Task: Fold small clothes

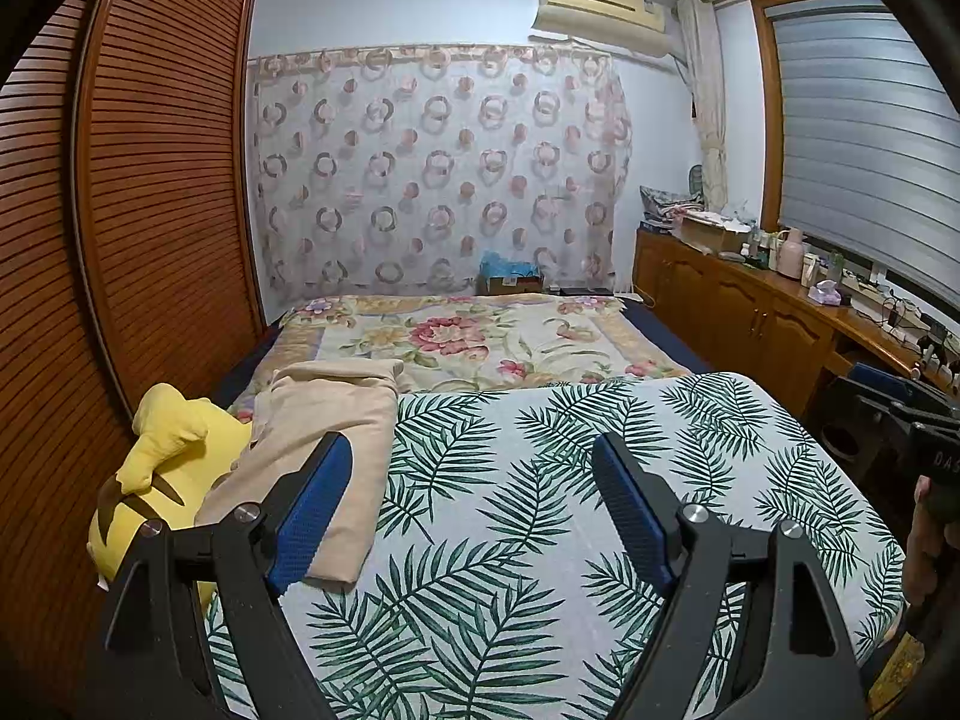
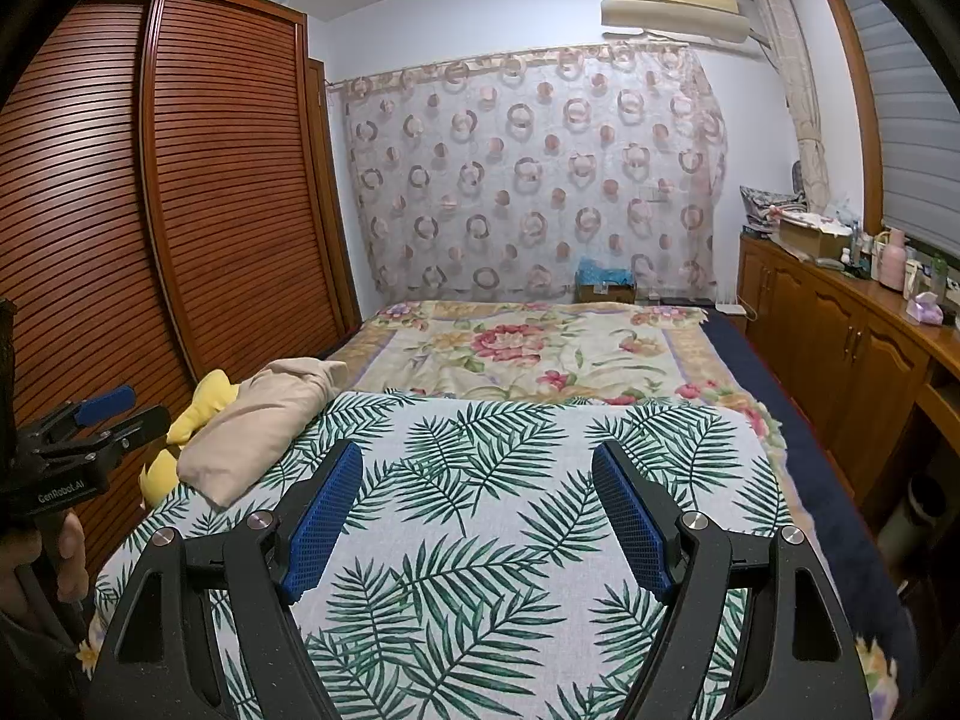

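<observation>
The beige, soft cotton-looking garment (image 1: 336, 456) lies on the left side of the fern-printed white cloth (image 1: 540, 510) that covers the near end of the bed. It is partly doubled over, with one straight-edged flap spread toward the camera and a bunched part behind it; whether that is a fold half made or a loose drop, the pictures do not settle. Its long axis runs from about 6 to 12 o'clock in the left wrist view, slightly tilted toward 1.

The left gripper (image 1: 474, 480) has its blue-padded fingers spread wide with nothing between them, and the garment sits at about 10 o'clock from it, its near edge passing just behind the left finger. The right gripper (image 2: 477, 483) is likewise spread and empty; from it the garment (image 2: 264, 420) lies farther off, at about 10 to 11 o'clock. By that, the left hand is the nearer one for any grasp.

The left view shows the flat front flap and its squared corner, plus the yellow plush toy (image 1: 162, 468) touching the garment's left side. The right view shows the rumpled, raised back part, and the left gripper (image 2: 105, 405) at 9 o'clock, held beside the garment.
</observation>
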A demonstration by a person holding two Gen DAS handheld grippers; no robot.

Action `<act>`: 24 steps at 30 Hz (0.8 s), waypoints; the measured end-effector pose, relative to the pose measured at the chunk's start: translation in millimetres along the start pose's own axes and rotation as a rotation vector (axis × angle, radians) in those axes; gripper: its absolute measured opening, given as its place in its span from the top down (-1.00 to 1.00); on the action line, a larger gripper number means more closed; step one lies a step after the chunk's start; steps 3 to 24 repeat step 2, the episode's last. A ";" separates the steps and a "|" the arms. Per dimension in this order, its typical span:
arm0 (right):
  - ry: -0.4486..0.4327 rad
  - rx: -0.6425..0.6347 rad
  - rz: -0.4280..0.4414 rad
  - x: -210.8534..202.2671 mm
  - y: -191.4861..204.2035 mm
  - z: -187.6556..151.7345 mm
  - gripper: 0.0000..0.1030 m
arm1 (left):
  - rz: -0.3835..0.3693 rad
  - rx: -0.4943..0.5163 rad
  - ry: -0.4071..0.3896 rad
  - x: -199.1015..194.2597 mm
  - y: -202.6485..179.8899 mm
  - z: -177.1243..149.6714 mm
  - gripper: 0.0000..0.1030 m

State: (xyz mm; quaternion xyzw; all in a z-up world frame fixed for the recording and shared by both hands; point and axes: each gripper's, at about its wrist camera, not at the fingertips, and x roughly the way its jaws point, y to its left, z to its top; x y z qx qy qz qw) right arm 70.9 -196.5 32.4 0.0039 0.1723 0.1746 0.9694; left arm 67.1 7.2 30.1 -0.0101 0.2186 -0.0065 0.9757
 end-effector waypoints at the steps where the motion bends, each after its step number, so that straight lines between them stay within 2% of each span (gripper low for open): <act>1: 0.000 -0.001 -0.001 -0.1 0.1 0.0 -0.56 | 0.000 0.000 0.000 0.0 0.1 0.1 -0.61; 24: -0.001 -0.001 -0.001 -0.1 0.1 0.0 -0.56 | -0.001 0.000 0.000 0.1 0.1 0.2 -0.61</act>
